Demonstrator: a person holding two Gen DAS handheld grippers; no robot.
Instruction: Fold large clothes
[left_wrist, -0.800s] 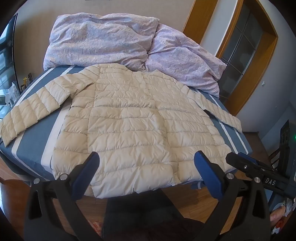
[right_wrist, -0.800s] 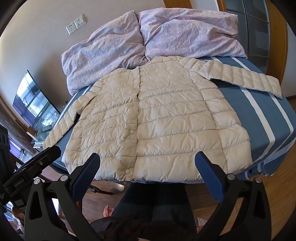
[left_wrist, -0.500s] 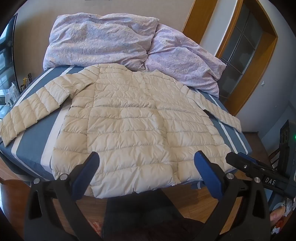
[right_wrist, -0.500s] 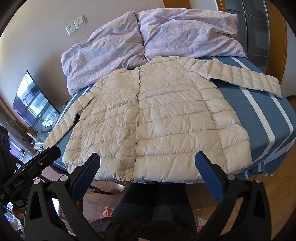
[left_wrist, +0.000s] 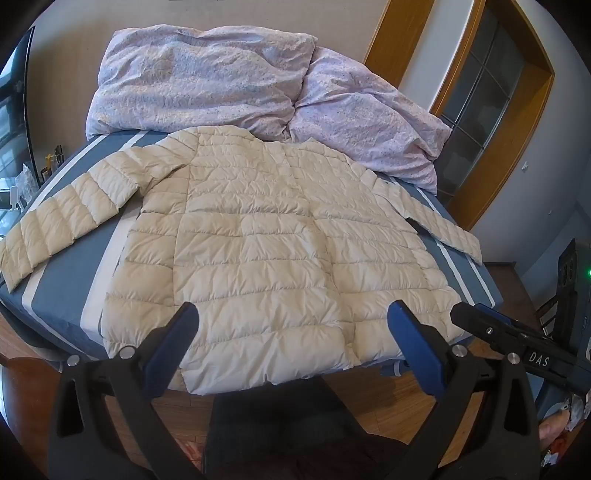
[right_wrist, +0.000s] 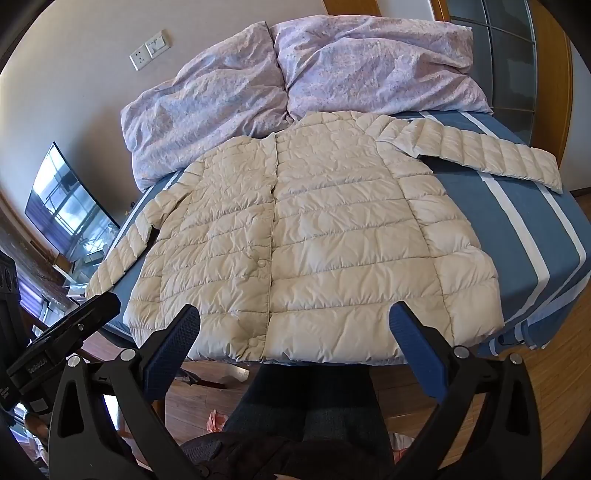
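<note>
A cream quilted puffer jacket (left_wrist: 280, 243) lies flat and front up on the blue striped bed (left_wrist: 62, 295), both sleeves spread out to the sides. It also shows in the right wrist view (right_wrist: 314, 243). My left gripper (left_wrist: 291, 325) is open and empty, held above the jacket's hem at the near bed edge. My right gripper (right_wrist: 295, 325) is open and empty, also held over the hem. Neither touches the jacket. The other gripper's body shows at the right of the left view (left_wrist: 517, 343) and at the left of the right view (right_wrist: 62, 339).
Two lilac pillows (left_wrist: 207, 77) lie at the head of the bed, also in the right wrist view (right_wrist: 369, 62). A TV screen (right_wrist: 70, 210) stands at the left. A wooden door frame (left_wrist: 498, 155) is at the right. Wooden floor lies below the bed edge.
</note>
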